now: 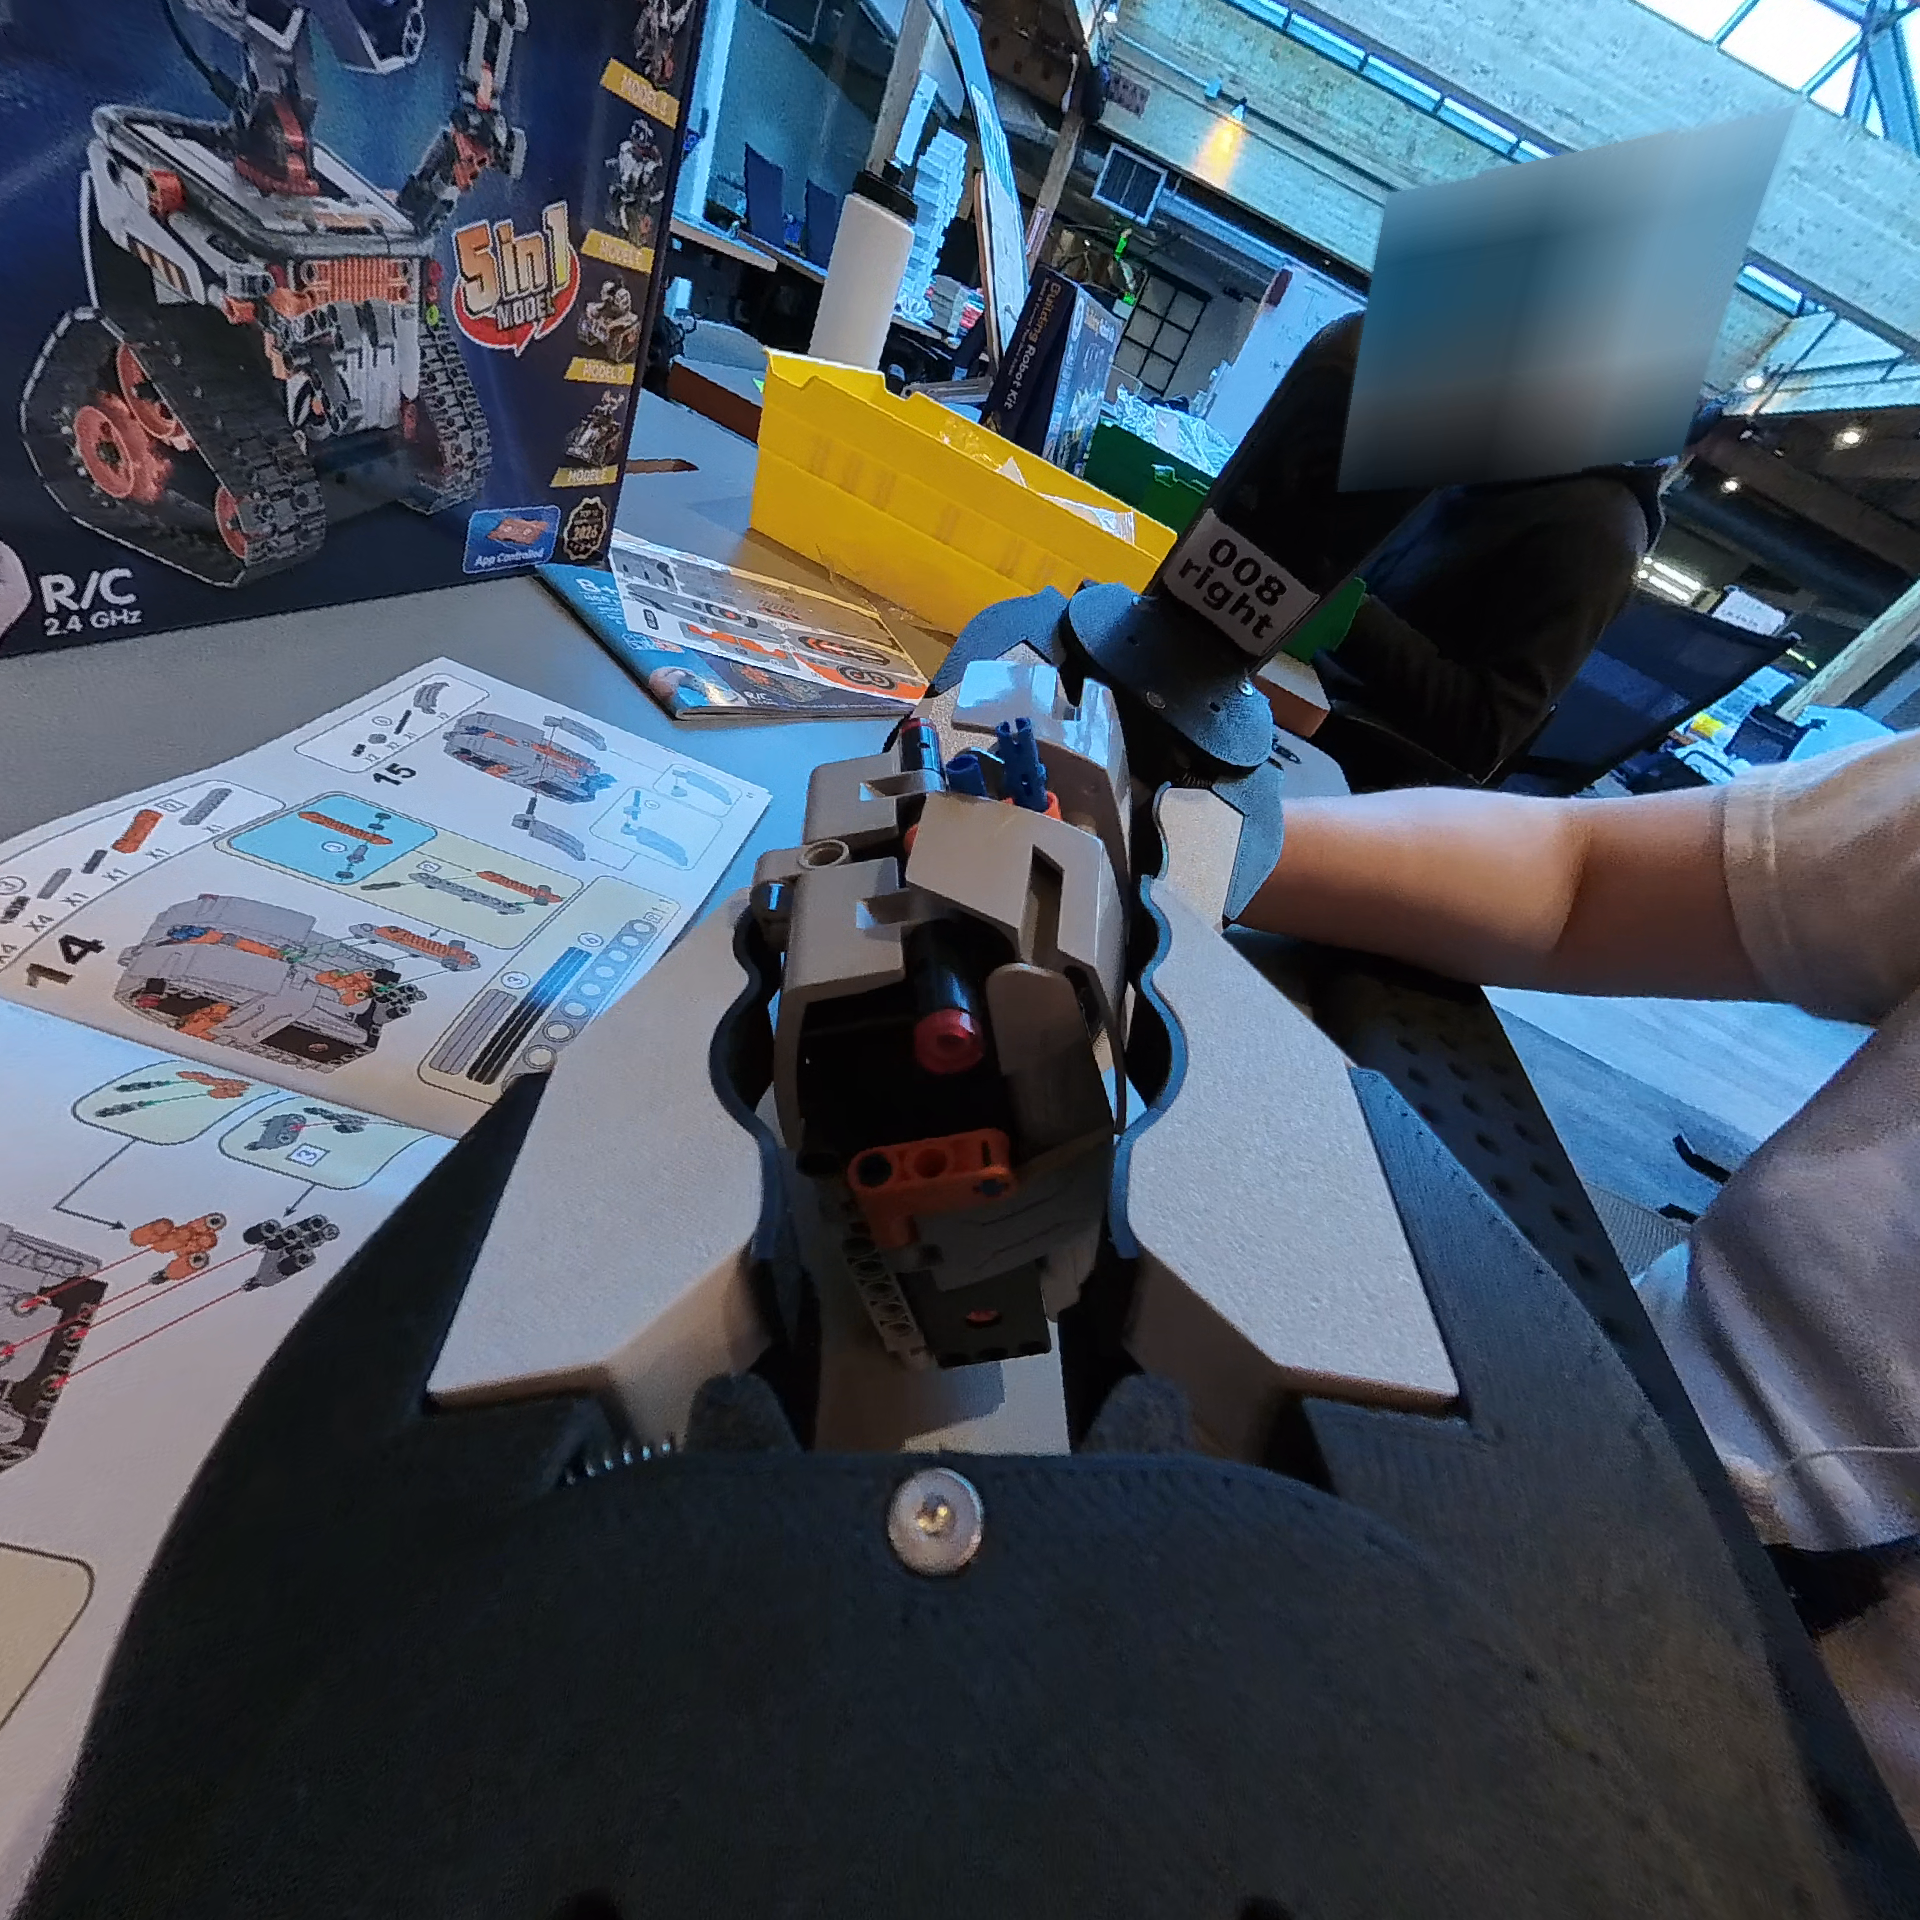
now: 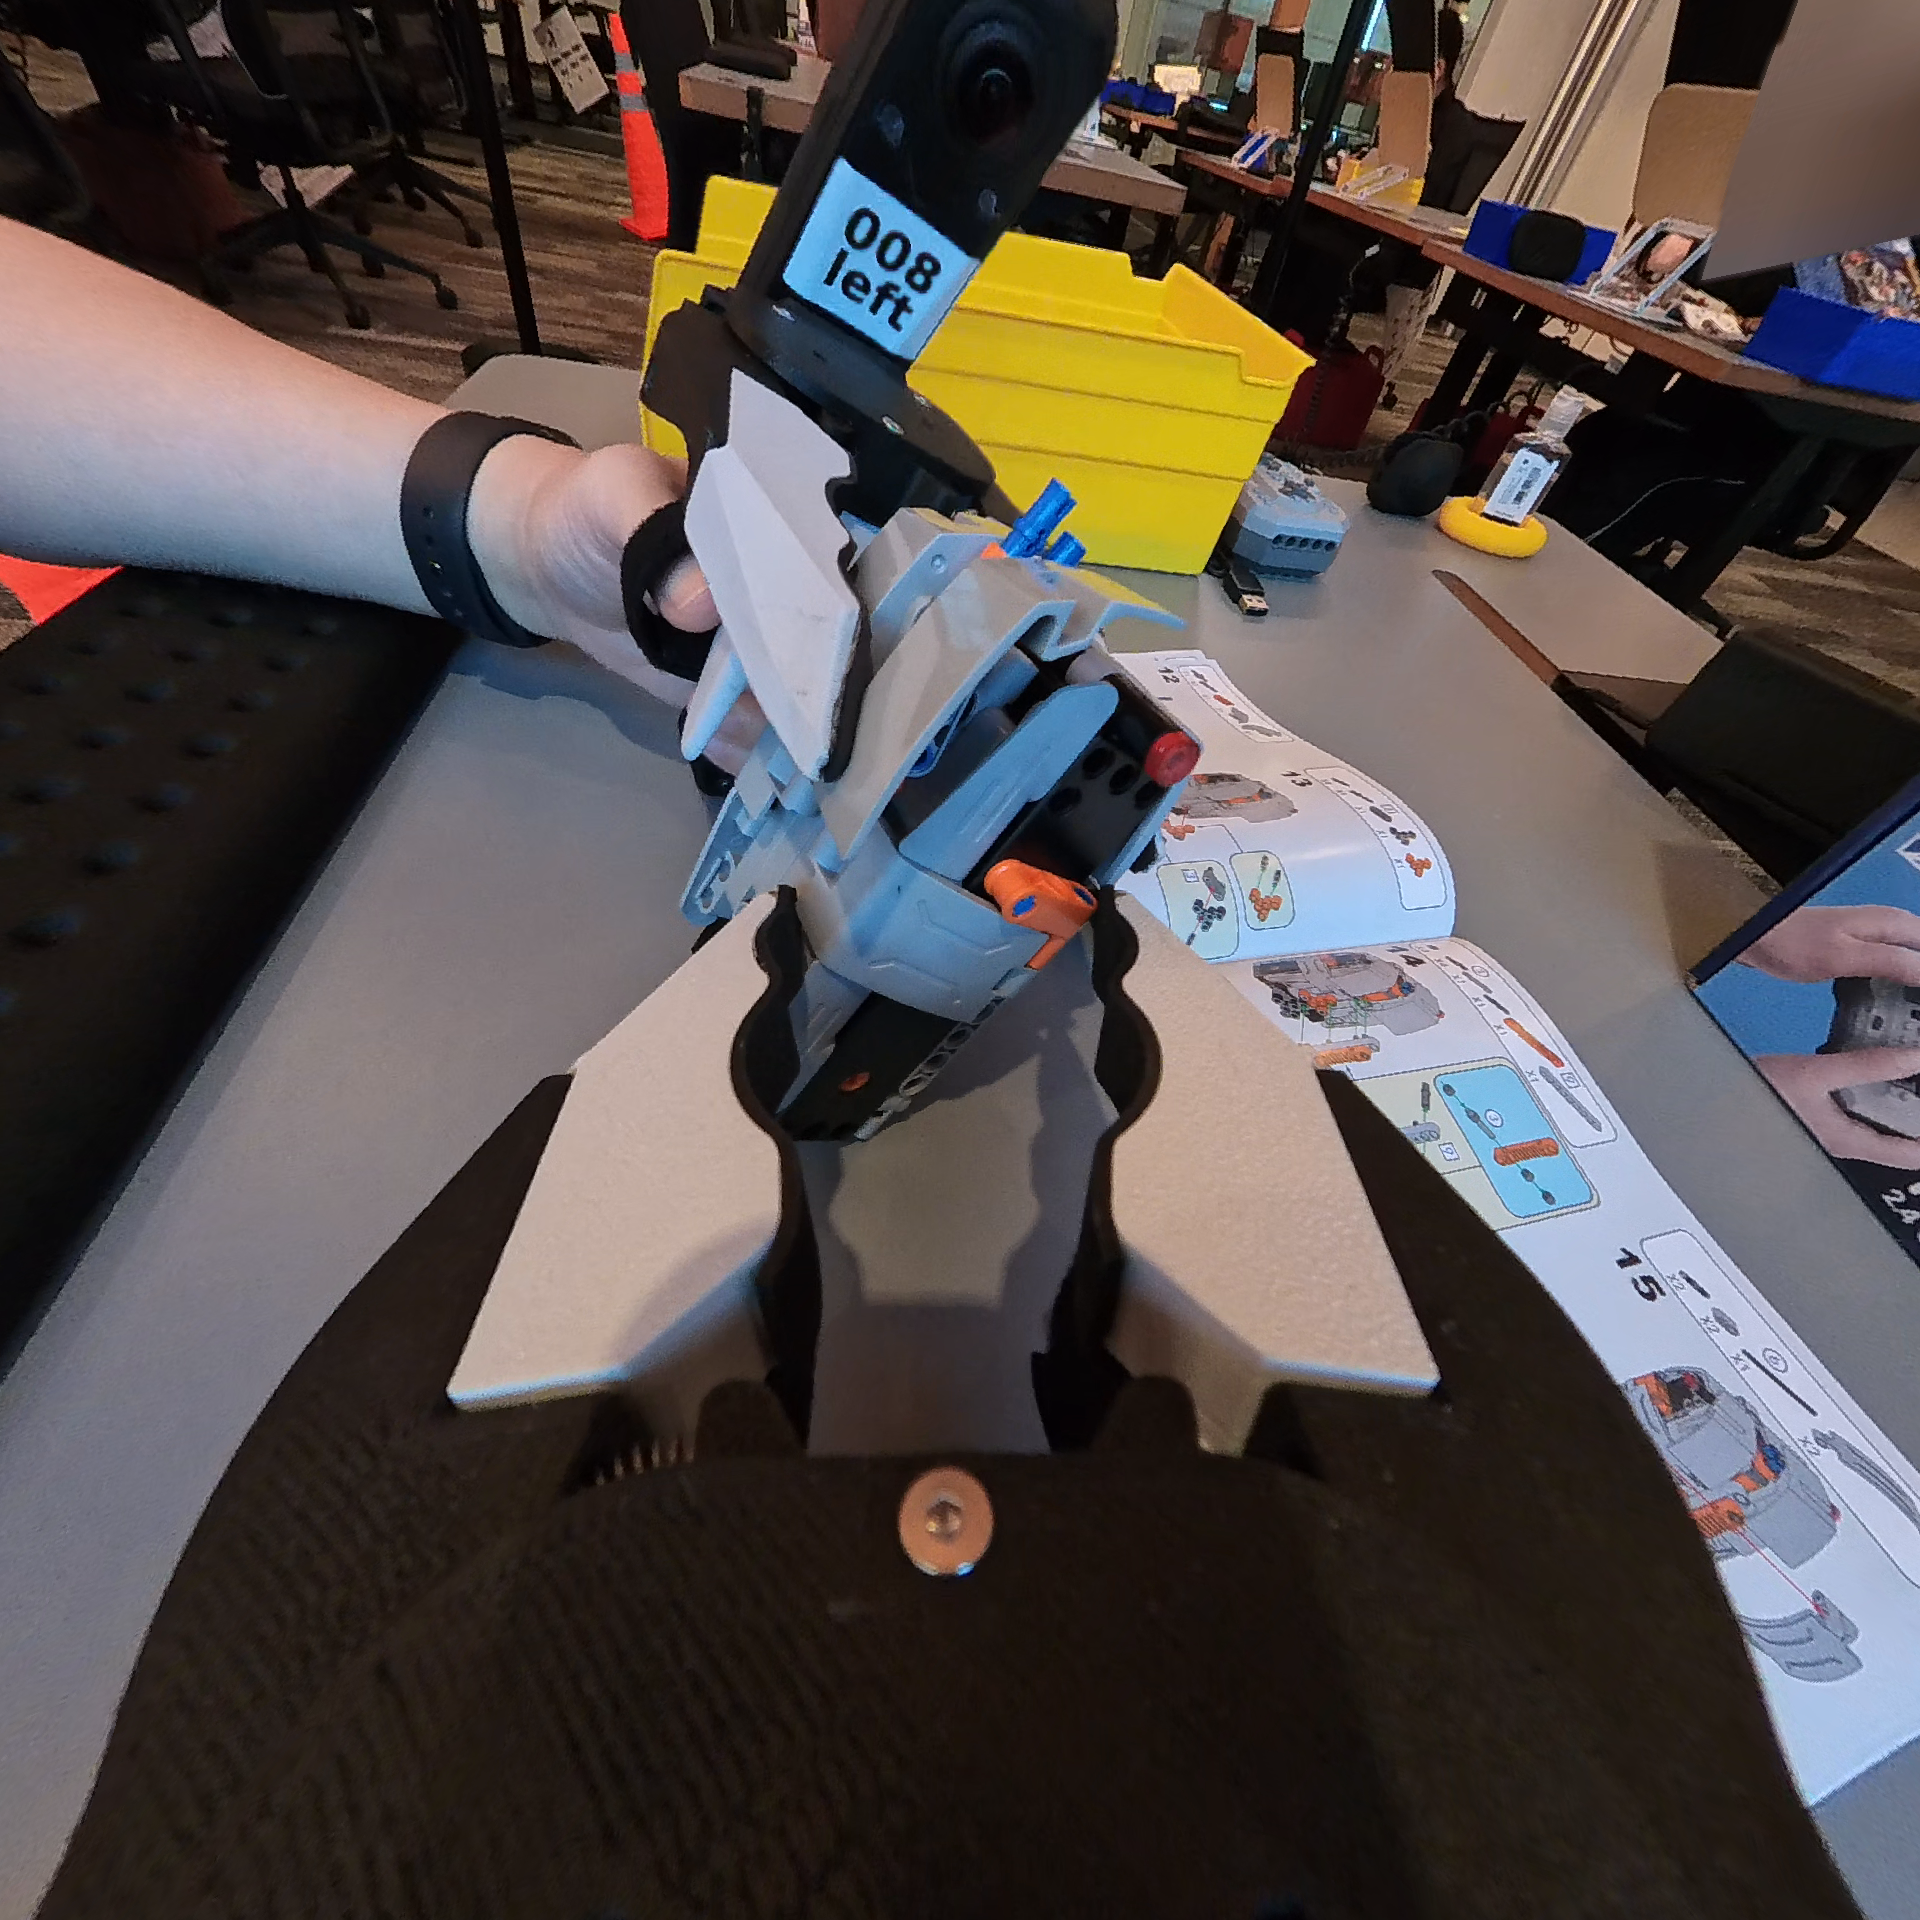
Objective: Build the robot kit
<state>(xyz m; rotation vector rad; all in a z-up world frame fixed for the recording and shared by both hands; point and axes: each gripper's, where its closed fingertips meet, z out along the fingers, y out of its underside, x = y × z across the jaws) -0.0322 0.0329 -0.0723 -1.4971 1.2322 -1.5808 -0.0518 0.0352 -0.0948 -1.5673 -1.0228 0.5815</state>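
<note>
A brick-built model of grey panels, black core, orange and red pieces and blue pins is held in the air between both grippers. My left gripper is shut on one end of it. My right gripper is shut on the other end, near the orange piece. In the left wrist view the right gripper clasps the far end. In the right wrist view the left gripper clasps the far end, one grey finger showing and the other hidden behind the model.
An open instruction booklet lies on the grey table. A yellow bin stands behind. The kit box stands at the table's edge. A grey hub lies by the bin. A black perforated mat borders the table. The tips of both grippers are at nearly the same place.
</note>
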